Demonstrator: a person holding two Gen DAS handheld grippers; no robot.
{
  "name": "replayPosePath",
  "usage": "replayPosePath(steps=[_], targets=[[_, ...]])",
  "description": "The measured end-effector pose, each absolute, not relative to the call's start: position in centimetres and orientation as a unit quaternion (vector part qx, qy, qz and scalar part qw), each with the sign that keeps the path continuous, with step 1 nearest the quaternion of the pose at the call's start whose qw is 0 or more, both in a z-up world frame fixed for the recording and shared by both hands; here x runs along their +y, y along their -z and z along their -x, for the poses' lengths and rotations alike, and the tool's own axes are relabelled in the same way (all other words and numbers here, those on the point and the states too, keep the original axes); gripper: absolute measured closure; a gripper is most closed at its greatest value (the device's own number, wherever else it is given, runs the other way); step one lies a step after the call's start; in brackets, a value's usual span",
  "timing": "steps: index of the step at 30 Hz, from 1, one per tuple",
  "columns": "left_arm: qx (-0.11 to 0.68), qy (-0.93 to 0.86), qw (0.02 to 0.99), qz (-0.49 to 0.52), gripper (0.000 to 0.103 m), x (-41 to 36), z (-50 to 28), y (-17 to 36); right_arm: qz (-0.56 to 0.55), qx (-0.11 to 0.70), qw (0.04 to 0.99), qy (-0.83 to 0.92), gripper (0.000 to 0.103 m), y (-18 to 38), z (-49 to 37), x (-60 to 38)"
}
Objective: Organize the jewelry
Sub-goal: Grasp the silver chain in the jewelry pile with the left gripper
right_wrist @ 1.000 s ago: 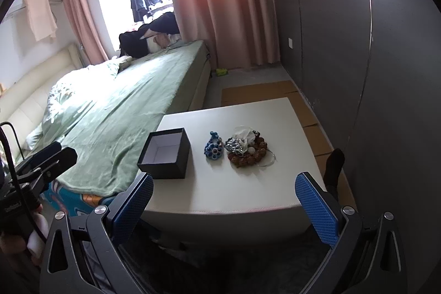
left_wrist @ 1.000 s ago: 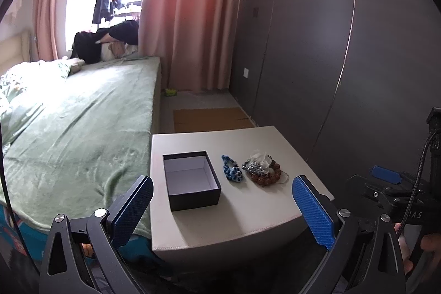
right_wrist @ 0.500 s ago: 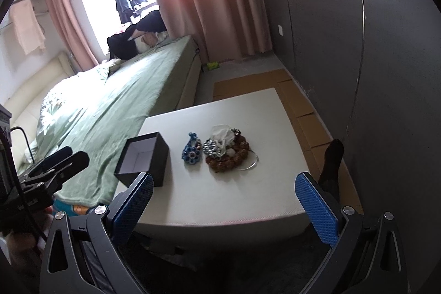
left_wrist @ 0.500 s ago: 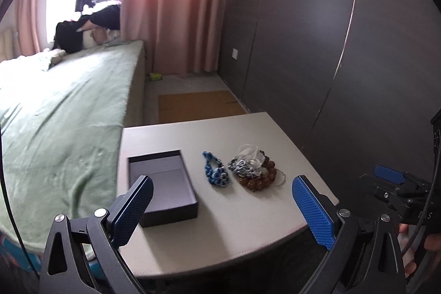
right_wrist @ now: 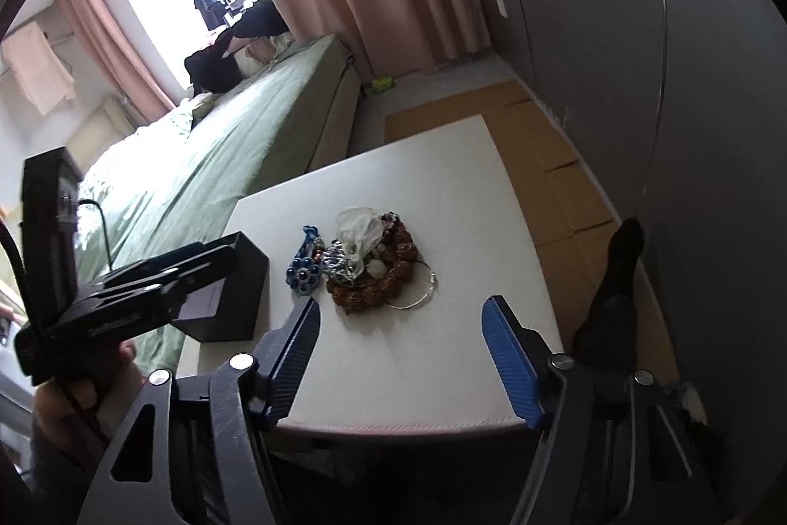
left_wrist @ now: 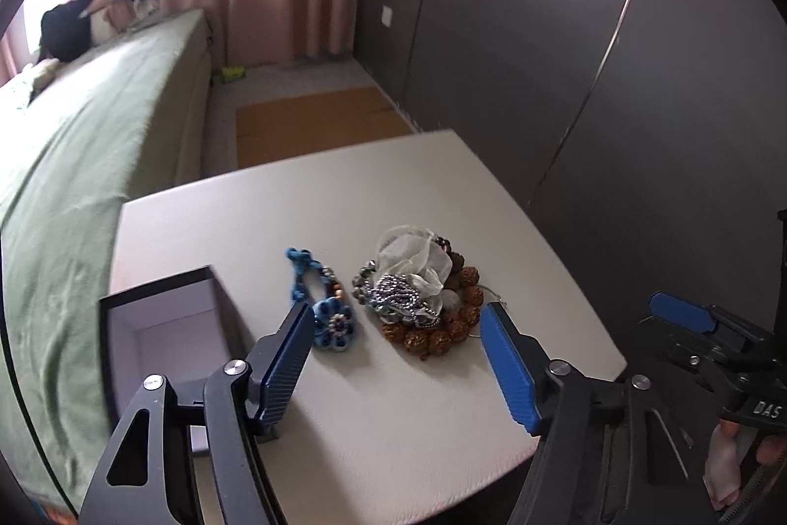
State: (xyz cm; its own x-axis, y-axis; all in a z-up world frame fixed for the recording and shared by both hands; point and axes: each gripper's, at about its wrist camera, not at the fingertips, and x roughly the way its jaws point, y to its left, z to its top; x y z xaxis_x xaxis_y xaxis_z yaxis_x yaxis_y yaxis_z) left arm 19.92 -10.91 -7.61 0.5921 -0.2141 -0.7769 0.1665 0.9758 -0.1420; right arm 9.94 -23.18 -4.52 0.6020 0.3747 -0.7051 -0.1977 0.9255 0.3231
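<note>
Left wrist view: left tool [left_wrist: 396,357] hovering open over blue flower bracelet [left_wrist: 327,308] and bead pile [left_wrist: 423,303]; right tool [right_wrist: 401,350] also gaping open, holding nothing, near worktop [right_wrist: 442,367] edge.

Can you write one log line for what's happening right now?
left claw: open, near blue flower charm | right claw: open, empty | box: open | bead pile: on table

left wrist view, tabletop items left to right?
Open black box → blue flower bracelet → jewelry pile with the brown bead bracelet, all on the white table. The pile's silver chain and sheer pouch overlap, so they are not ordered separately.
</note>
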Motion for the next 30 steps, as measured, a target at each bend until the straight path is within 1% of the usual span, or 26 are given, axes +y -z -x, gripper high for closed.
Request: replayPosePath(steps=[2,4,6,9,11,13,14,19,20,21,22,24,28,30], targets=[[0.451,0.110,0.886,0.016,0.036,-11.8,-21.0,8.5,-0.116,0.419,0.886,-0.163,0.034,5.2,-10.6,-23.8],[0.461,0.108,0.881,0.004,0.041,-12.3,-22.0,9.4,-0.124,0.421,0.883,-0.164,0.034,5.9,-11.2,-24.4],[0.470,0.106,0.876,-0.003,0.048,-12.6,-23.0,10.2,-0.131,0.423,0.882,-0.163,0.034,6.2,-11.6,-25.0],[0.479,0.101,0.872,-0.014,0.055,-12.8,-23.9,11.1,-0.140,0.423,0.880,-0.163,0.035,6.8,-12.1,-25.7],[0.483,0.098,0.870,-0.017,0.057,-12.8,-24.4,11.7,-0.144,0.425,0.879,-0.163,0.035,7.2,-12.4,-26.1],[0.488,0.094,0.867,-0.017,0.062,-12.7,-25.0,12.3,-0.146,0.425,0.878,-0.165,0.035,7.6,-12.6,-26.4],[0.491,0.093,0.866,-0.016,0.067,-12.6,-25.3,12.6,-0.148,0.426,0.877,-0.165,0.035,7.8,-12.8,-26.5],[0.501,0.092,0.860,-0.016,0.067,-12.8,-26.3,14.0,-0.158,0.430,0.872,-0.171,0.035,8.6,-13.4,-26.7],[0.498,0.093,0.862,-0.011,0.070,-12.6,-26.3,14.0,-0.160,0.431,0.871,-0.172,0.035,8.7,-13.6,-26.6],[0.497,0.096,0.862,-0.008,0.078,-12.6,-26.4,14.1,-0.161,0.432,0.870,-0.173,0.035,8.8,-13.7,-26.6],[0.496,0.102,0.862,-0.003,0.080,-12.5,-26.4,14.1,-0.162,0.433,0.870,-0.174,0.035,8.8,-13.8,-26.6],[0.489,0.106,0.866,0.004,0.101,-12.0,-26.2,13.6,-0.161,0.434,0.869,-0.177,0.035,8.8,-14.0,-26.3],[0.471,0.131,0.871,0.039,0.101,-10.8,-25.2,12.0,-0.171,0.439,0.861,-0.190,0.045,8.8,-14.6,-25.7],[0.462,0.131,0.876,0.047,0.101,-10.1,-24.7,11.1,-0.177,0.441,0.858,-0.196,0.047,8.8,-15.1,-25.3]])
